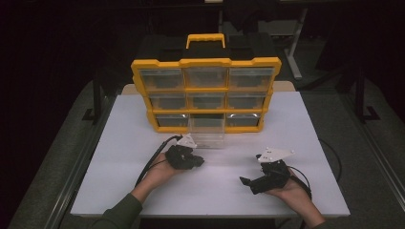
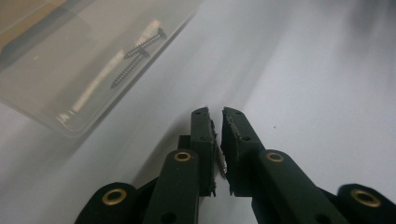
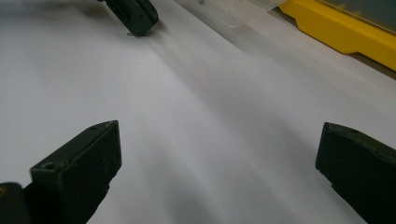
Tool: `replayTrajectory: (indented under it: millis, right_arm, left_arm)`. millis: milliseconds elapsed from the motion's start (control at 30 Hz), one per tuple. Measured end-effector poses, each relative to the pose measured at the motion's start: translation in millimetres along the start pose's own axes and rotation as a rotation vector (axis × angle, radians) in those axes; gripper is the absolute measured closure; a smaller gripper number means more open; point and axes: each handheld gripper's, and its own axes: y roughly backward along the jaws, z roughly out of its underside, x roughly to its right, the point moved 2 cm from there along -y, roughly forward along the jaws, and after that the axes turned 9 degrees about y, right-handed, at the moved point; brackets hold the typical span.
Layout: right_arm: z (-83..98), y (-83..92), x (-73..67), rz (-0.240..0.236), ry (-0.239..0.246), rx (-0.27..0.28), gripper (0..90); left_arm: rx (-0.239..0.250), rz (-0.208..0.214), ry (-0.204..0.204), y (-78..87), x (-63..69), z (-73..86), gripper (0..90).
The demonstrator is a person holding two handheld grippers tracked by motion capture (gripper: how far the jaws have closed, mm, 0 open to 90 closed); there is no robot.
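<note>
My left gripper (image 2: 215,122) has its fingers pinched on a thin dark metal screw (image 2: 219,158) just above the white surface (image 1: 143,143), near the clear plastic drawer (image 2: 60,70); such a narrow grip could let it pivot and drop, while my right gripper (image 3: 219,154) waits wide open, empty.

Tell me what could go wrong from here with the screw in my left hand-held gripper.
1. The left hand-held gripper pinches a thin screw deep between its pads, near one pad's edge; it may slip or twist out on lifting.
2. The clear drawer, pulled out of the yellow organizer, lies close by with two screws inside; a swing could nudge it.
3. The right hand-held gripper is open and far off, so likely too late to catch a drop.
</note>
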Motion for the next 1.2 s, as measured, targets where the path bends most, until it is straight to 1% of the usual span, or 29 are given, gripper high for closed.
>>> replayTrajectory:
  millis: [167,233,300,533,833,967,1167,1200]
  right_arm:
    - [0.0,0.1,0.2,-0.001,-0.001,0.001,0.0]
    - [-0.1,-0.1,0.2,-0.001,0.000,0.001,0.0]
    - [0.0,-0.2,0.1,-0.001,0.001,0.001,0.0]
    - [-0.2,-0.2,0.1,-0.001,0.000,0.001,0.0]
    - [-0.2,-0.2,0.1,-0.002,0.000,0.001,0.0]
    - [-0.1,0.0,0.4,-0.002,-0.001,0.002,0.0]
    - [-0.3,0.4,0.3,-0.003,-0.002,0.005,0.0]
    - [-0.3,1.2,0.4,-0.001,-0.002,0.007,0.0]
  left_arm:
    - [-0.009,-0.001,-0.006,-0.5,-0.3,0.3,85.2]
    - [-0.013,-0.001,-0.008,-0.6,-0.6,0.3,87.3]
    - [-0.009,0.002,-0.001,-0.8,-0.4,0.3,87.3]
    - [-0.018,0.015,0.002,0.4,-1.3,-0.2,87.4]
    - [-0.014,0.040,0.012,9.7,-1.9,-3.1,87.4]
    - [-0.022,0.062,0.000,13.8,0.1,-4.8,87.4]
    - [-0.030,0.073,-0.015,17.4,4.1,-8.1,87.4]
    - [-0.034,0.079,-0.028,20.0,6.2,-11.0,87.4]
